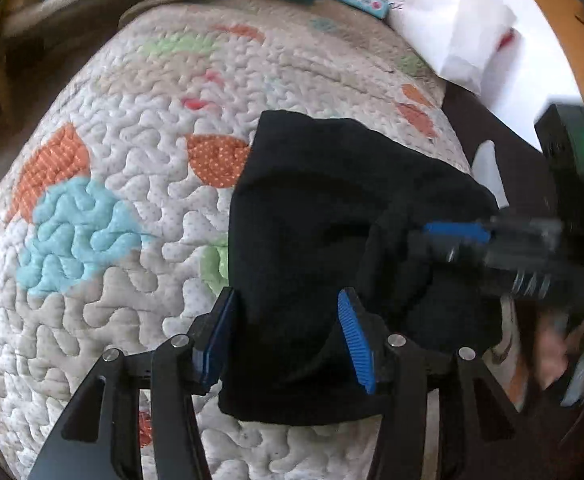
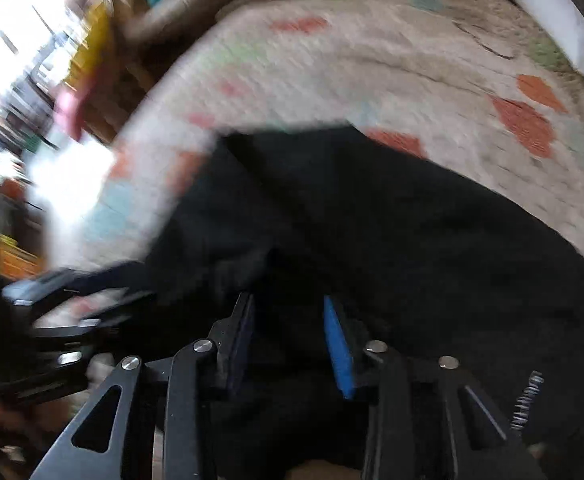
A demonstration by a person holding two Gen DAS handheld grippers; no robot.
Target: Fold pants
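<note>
Pants (image 1: 332, 216): black, lying in a loose folded heap on the quilted bedspread (image 1: 131, 128); from the left wrist view the cloth runs up between the jaws and spreads out ahead of them and to their right.
Left gripper (image 1: 292, 330): jaws spread, the near edge of the dark cloth between the blue pads; the pads look to stand clear of it, so nothing is pinched.
Right gripper (image 2: 292, 334): jaws part-open with black cloth under and between them; the view is blurred and I cannot tell whether the pads press on the fabric.
Feel, as a judgement: soft, light and limp; no stiffness, so any lifted edge will sag and drag the layers below with it. Not fragile. The knit looks matte, and the ribbed pads should hold it without slipping.
Where to take hold, as a judgement: a corner or hem edge on each side, both layers gathered in one pinch, the two grips well apart so the cloth hangs taut between them.
Risk: catching the bedspread beneath together with the cloth, or taking only the top layer.
</note>
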